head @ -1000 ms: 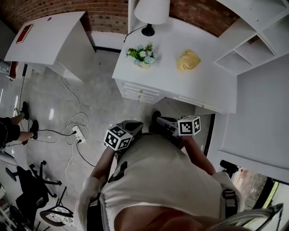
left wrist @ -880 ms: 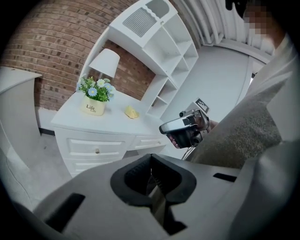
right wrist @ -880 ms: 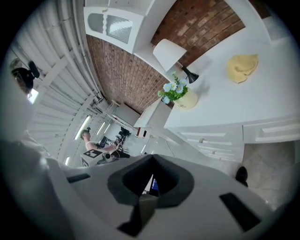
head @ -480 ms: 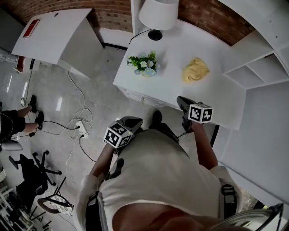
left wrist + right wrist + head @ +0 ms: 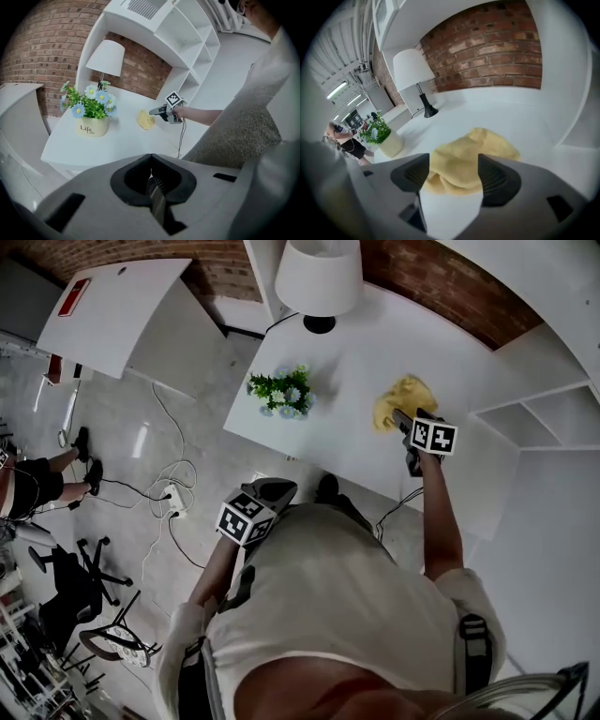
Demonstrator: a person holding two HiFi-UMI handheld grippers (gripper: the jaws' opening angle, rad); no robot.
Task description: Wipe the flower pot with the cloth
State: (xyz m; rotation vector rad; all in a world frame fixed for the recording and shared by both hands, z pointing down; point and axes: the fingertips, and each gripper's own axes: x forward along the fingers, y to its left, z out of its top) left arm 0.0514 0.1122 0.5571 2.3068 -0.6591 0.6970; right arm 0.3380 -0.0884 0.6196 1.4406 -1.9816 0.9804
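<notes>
Wiping is not starting yet: the right gripper [image 5: 452, 174], its jaws just opened wide on nothing, is nearing the cloth [image 5: 473, 154] on the table [image 5: 375, 343], well apart from the flower pot [image 5: 91, 127], while the left gripper [image 5: 151, 180] is hanging closed, empty.

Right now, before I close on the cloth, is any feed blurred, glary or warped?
Head view: evenly lit, sharp, desk edges bowed, right gripper partly covering the cloth. Right gripper view: strong fisheye, dark corners, cloth crisp between its jaws, which have just been opening, no glare. Left gripper view: same fisheye and dark rim, flower pot sharp, shut jaws close and slightly soft.
</notes>
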